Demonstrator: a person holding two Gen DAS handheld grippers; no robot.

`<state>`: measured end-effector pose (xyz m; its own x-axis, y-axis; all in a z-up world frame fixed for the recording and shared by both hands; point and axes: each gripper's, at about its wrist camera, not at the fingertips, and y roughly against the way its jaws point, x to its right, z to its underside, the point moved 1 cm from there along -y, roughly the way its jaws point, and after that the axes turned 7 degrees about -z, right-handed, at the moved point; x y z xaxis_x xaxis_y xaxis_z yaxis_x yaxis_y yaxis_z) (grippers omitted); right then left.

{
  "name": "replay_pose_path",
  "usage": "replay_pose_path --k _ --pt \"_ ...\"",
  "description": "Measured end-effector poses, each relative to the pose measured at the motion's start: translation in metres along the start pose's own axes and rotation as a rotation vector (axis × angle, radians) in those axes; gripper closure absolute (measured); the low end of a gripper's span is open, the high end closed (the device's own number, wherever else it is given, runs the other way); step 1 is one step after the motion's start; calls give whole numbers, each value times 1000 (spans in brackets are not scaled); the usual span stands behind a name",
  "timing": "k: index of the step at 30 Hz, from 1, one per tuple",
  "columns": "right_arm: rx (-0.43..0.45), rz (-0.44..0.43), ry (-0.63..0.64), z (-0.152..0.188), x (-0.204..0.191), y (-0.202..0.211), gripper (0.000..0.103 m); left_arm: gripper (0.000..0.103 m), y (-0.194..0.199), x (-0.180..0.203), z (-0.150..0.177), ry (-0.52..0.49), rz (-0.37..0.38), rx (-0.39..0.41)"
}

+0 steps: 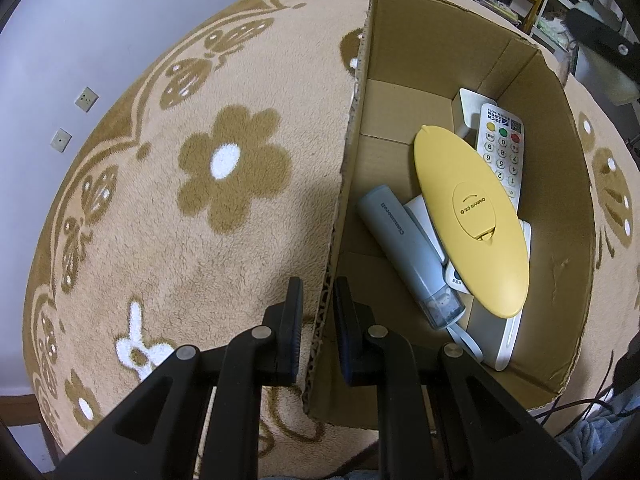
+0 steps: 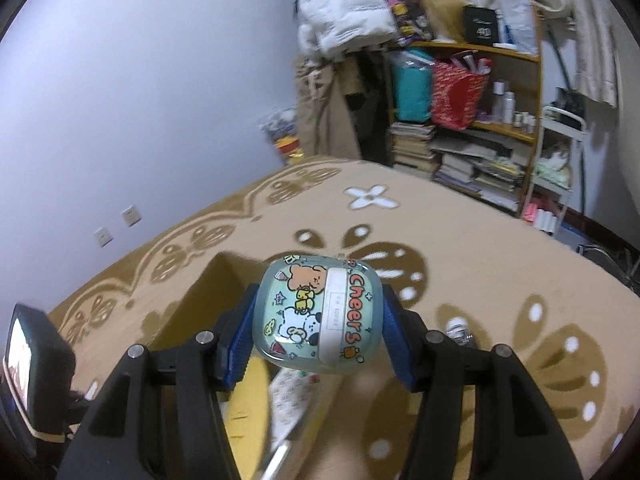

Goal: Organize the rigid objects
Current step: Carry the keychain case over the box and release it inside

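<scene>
An open cardboard box [image 1: 460,48] stands on the flower-patterned rug. My left gripper [image 1: 318,304] is shut on the box's near left wall, one finger outside and one inside. In the box lie a yellow oval case [image 1: 472,216], a white remote [image 1: 502,148], a grey-blue tube [image 1: 408,256] and a white flat device under them. In the right wrist view my right gripper [image 2: 318,318] is shut on a pale green cartoon-printed case [image 2: 318,316] marked "Cheers", held above the box [image 2: 208,292]. The yellow case [image 2: 248,412] and the remote [image 2: 292,404] show blurred below it.
The beige rug [image 1: 160,208] covers the floor around the box. A cluttered shelf [image 2: 480,120] with books, bags and bottles stands at the back right, hanging clothes [image 2: 340,12] beside it. A small screen device [image 2: 32,352] sits at the left edge. Wall sockets [image 2: 130,216] are low on the wall.
</scene>
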<state>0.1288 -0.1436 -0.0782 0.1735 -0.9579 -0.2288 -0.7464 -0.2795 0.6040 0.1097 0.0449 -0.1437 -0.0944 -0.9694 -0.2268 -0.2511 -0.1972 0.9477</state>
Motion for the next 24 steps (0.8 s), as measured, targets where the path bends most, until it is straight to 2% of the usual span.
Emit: replay_pose_path --k 10,17,24 --pt "-97 -72 80 23 -33 -24 42 88 -1 0 -1 -2 -2 0" --pt "-175 -67 103 38 -38 -41 42 87 -1 1 -1 -9 -10 3" --pt "-197 -46 132 42 -39 -49 42 87 0 2 0 -11 -9 4"
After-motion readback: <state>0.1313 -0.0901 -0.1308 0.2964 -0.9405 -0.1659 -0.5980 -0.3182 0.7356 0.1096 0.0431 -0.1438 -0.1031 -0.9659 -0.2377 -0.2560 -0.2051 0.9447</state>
